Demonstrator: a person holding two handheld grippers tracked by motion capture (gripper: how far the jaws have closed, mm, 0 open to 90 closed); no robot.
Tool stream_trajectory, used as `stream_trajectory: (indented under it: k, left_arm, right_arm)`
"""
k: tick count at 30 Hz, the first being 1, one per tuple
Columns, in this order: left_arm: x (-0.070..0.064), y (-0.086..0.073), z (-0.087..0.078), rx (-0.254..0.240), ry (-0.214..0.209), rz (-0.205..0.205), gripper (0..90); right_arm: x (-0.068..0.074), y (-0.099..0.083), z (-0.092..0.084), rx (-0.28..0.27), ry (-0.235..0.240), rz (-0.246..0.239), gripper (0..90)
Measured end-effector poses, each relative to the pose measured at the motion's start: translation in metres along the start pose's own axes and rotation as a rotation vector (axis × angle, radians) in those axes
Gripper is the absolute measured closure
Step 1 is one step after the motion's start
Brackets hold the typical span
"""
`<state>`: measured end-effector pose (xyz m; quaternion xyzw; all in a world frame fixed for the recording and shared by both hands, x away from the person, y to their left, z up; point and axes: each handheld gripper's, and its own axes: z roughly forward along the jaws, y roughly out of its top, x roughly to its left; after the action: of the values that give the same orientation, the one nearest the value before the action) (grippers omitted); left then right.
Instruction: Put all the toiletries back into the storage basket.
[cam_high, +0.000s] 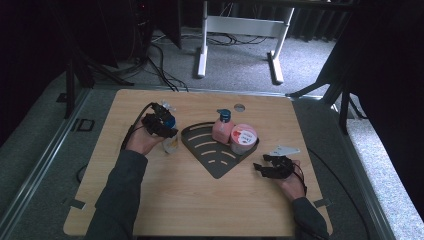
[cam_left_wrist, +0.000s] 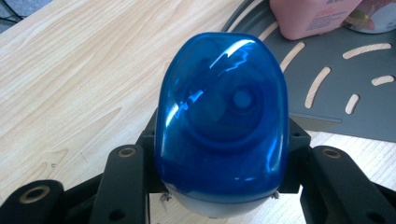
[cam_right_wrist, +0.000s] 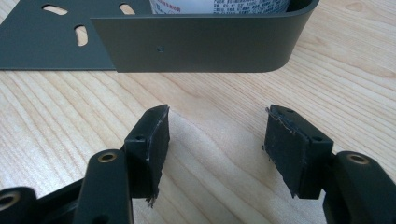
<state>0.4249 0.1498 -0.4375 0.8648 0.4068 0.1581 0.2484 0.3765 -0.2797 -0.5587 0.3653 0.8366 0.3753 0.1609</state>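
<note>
The left gripper (cam_high: 162, 123) is clamped on a bottle with a shiny blue cap (cam_left_wrist: 223, 116). The cap is smooth, round like an egg, and you can see a little through it. The black jaws press on both sides of the bottle just under the cap. The clear bottle (cam_high: 170, 141) stands on the worktop (cam_high: 200, 200), just beside the left edge of the tray (cam_high: 216, 159). The right gripper (cam_right_wrist: 215, 140) is let go, with its two flat black pads wide apart and nothing between them. It sits low over the worktop, near the curved wall of the tray. The pads look rough and a bit worn at the edges. The tray is dark grey metal, shaped like a fan, with long curved slots cut in its floor. Two things stand in the tray: one pink bottle (cam_high: 222, 129) with a blue top, and one round tub (cam_high: 243, 138) with a pink and white lid. They stand right next to each other. The worktop is light wood with wavy grain lines. So there are two grippers, two bottles, one tub and one tray.
</note>
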Motion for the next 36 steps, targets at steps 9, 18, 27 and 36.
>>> stream_trajectory:
  k: [9,18,27,36]
  left_arm:
    - [0.002,0.001,0.002,0.013,-0.015,-0.001,52.0]
    - [0.001,0.002,0.006,0.044,-0.018,0.005,51.8]
    - [0.001,0.005,0.007,0.067,-0.017,0.013,51.5]
    - [0.002,0.008,0.011,0.106,-0.021,0.025,51.3]
  right_arm:
    - [0.000,0.000,0.000,0.000,0.000,0.000,40.1]
    - [0.000,0.000,0.000,0.000,0.001,0.001,40.0]
    - [0.000,0.000,0.000,0.000,0.001,0.001,40.0]
    - [0.000,0.000,0.000,0.000,0.002,0.002,40.0]
